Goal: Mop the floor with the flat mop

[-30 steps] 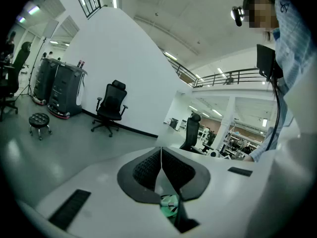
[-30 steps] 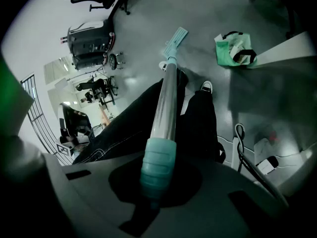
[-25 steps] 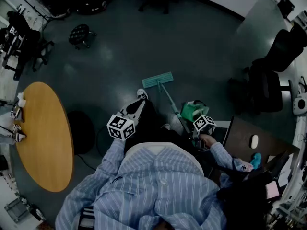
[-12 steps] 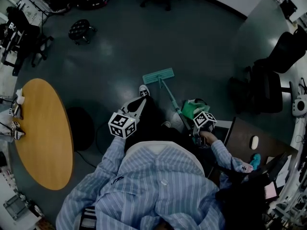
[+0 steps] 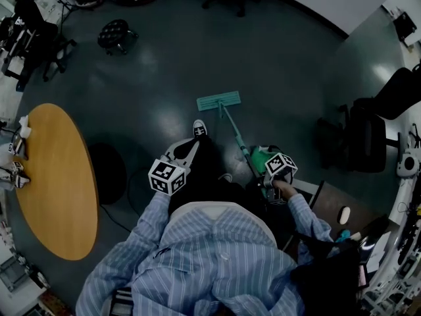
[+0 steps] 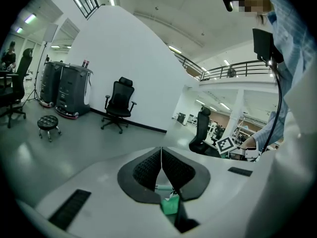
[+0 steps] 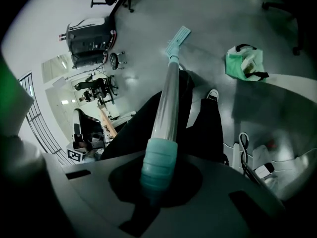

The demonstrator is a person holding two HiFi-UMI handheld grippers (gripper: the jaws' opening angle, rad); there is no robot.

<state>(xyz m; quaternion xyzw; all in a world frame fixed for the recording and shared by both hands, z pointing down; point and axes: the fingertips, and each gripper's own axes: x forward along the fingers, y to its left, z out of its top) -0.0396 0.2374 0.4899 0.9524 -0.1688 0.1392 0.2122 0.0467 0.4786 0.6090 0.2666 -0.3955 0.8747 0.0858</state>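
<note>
The right tool (image 7: 157,175) clamps the teal grip of the flat mop's handle (image 7: 167,98); the left tool (image 6: 161,158) is pinched together, empty. The mop head (image 5: 219,101) lies flat mid-floor (image 5: 283,64), slightly farther ahead of the shoe (image 5: 200,129) than a second ago, so a forward stroke seems underway

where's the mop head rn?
Head view, centre: the mop head lies on the floor just beyond the shoe, its handle running back to the right gripper.
</note>
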